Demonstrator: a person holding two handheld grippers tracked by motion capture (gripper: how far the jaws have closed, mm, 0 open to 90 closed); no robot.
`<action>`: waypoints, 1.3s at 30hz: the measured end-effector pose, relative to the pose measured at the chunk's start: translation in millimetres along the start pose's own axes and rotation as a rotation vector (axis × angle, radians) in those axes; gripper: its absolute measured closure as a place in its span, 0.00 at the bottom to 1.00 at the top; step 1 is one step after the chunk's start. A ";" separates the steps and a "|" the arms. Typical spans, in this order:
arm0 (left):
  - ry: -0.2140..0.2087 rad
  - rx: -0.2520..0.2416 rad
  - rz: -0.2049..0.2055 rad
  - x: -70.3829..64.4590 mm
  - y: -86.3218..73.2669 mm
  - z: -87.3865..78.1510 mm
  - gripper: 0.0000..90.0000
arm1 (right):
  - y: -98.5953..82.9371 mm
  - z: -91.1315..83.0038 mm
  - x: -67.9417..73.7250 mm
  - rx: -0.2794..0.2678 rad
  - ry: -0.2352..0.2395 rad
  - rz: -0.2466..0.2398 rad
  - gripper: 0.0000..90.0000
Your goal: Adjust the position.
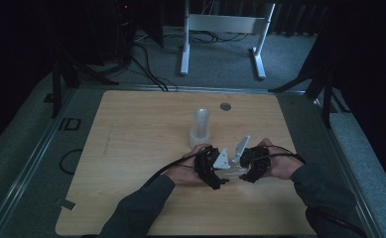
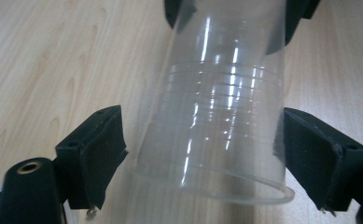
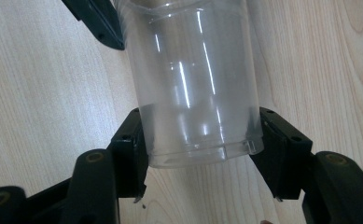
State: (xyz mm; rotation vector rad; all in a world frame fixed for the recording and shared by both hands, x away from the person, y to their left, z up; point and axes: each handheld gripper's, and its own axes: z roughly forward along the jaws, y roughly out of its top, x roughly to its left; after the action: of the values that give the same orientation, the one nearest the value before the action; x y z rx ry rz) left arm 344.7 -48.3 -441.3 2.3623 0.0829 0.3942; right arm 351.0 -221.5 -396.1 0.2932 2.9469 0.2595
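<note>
Left gripper [image 1: 219, 173]: jaws spread wide at the rim end of a clear plastic cup [image 2: 221, 112]. In the left gripper view one pad [image 2: 310, 154] meets the cup wall near the rim; the other pad stands clear of it, with bare table [image 2: 53, 70] showing in the gap. No grip on this side.

Cup: lies on its side between the two grippers, just ahead of both sets of jaws, base towards the right gripper.

Right gripper [image 1: 245, 174]: jaws closed on the base end of the cup, both pads [image 3: 132, 149] pressed against its wall.

Beyond both grippers, well apart, a stack of clear cups [image 1: 200, 128] stands upright.
</note>
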 end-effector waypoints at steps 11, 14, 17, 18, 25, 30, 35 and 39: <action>0.013 -0.021 -0.013 2.7 1.1 -2.2 0.18 | -13.7 3.6 -3.6 -0.031 -0.017 0.093 0.47; 0.030 -0.036 -0.015 2.7 1.2 -3.5 0.20 | -17.2 5.6 -5.1 -0.030 -0.019 0.109 0.47; 0.038 -0.051 -0.017 4.4 2.2 -6.1 0.22 | -20.4 7.2 -6.4 -0.024 -0.026 0.125 0.47; 0.040 -0.058 -0.020 4.8 2.4 -6.8 0.22 | -21.0 7.5 -6.5 -0.023 -0.027 0.132 0.47; 0.043 -0.080 -0.050 8.5 1.7 -9.4 0.26 | -27.3 11.7 -8.8 -0.013 -0.038 0.172 0.47; 0.049 -0.099 -0.081 11.5 0.0 -9.8 0.28 | -31.1 15.3 -10.6 -0.009 -0.051 0.210 0.47; 0.051 -0.115 -0.105 13.6 -0.9 -11.4 0.28 | -35.8 15.2 -13.1 -0.033 -0.068 0.247 0.47; 0.051 -0.128 -0.117 15.1 -0.5 -13.1 0.29 | -39.1 15.3 -13.8 -0.046 -0.081 0.274 0.47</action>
State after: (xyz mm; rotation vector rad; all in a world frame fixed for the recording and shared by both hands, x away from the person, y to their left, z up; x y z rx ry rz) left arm 355.1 -36.8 -428.7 2.2095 0.2128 0.3908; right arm 360.1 -259.7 -416.3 0.6854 2.8116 0.3406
